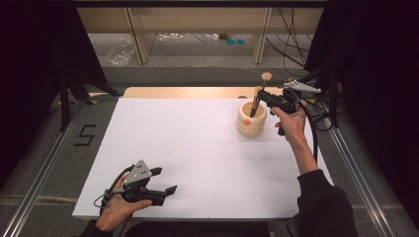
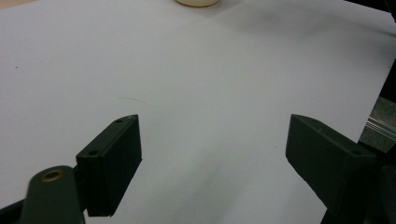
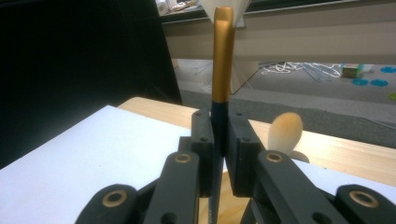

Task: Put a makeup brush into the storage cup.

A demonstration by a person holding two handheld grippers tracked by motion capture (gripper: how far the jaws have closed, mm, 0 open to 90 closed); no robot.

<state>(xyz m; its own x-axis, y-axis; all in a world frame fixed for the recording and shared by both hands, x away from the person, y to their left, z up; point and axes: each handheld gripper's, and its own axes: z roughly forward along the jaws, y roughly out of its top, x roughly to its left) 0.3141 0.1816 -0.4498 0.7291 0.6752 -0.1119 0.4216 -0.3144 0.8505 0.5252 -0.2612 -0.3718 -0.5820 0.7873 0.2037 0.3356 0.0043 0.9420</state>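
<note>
On the white table [image 1: 197, 148], my right gripper [image 3: 219, 140] pinches a makeup brush [image 3: 222, 56] upright between its jaws, directly above the wooden holder [image 1: 251, 120] (my left gripper [image 1: 160, 185] spread, idle).

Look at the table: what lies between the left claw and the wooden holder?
Nothing. In the high view, only bare white table stretches from the open left claw to the wooden holder.

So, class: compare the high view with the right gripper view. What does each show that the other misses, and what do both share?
The high view alone takes in the left gripper, open over the white table, and the whole round wooden holder. The right gripper view alone shows the brush's gold ferrule and pale bristles close up. Both share the right gripper shut on the brush handle, and a wooden spoon.
</note>
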